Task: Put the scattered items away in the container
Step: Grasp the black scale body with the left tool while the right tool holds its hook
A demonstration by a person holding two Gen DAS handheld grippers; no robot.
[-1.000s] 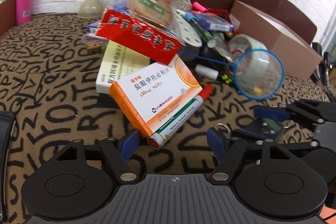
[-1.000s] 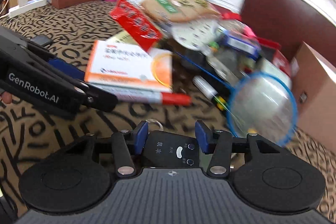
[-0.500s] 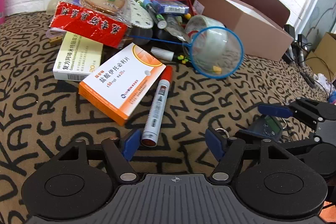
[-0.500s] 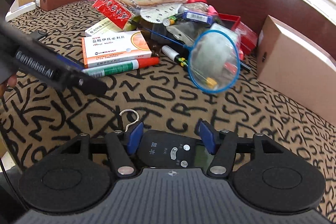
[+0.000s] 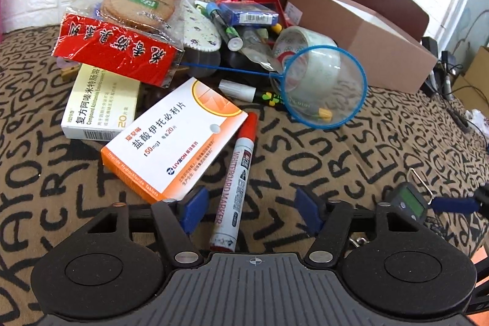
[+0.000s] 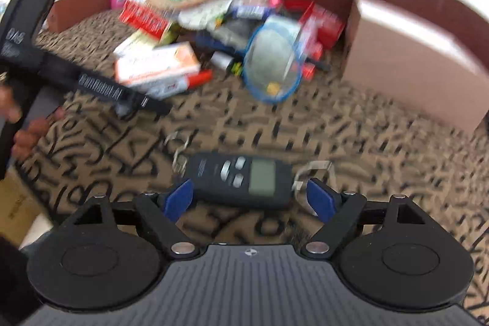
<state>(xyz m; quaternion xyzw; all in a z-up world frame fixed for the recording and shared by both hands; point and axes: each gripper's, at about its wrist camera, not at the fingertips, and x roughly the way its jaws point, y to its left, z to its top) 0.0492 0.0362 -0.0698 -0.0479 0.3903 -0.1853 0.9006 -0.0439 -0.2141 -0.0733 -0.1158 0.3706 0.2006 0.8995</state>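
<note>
1. half a second ago our right gripper [image 6: 249, 199] was clamped on the black digital scale [image 6: 241, 177]; now its jaws stand wide apart and the scale lies loose on the patterned cloth [image 6: 351, 136], just past the fingertips, touching neither pad as far as we can tell through the blur.
2. we read that as a release short of the goal: the scale is on the cloth, well apart from the cardboard box [image 6: 418, 63], which we take to be the container, so it has not been tidied yet.
3. our left gripper [image 5: 249, 208] has closed in on the whiteboard marker [image 5: 235, 191]. the marker's rear end now sits between the open jaws, nearer the left pad [image 5: 194, 208], with a clear gap on the right side; nothing is gripped.
4. the marker lies flat beside the orange-and-white medicine box [image 5: 177, 142], red cap pointing toward the heap and the blue hoop net [image 5: 324, 87].
5. we judge the next step to be shutting the left jaws on the marker; the medicine box's near corner sits just beside the left pad and could get nudged.
</note>
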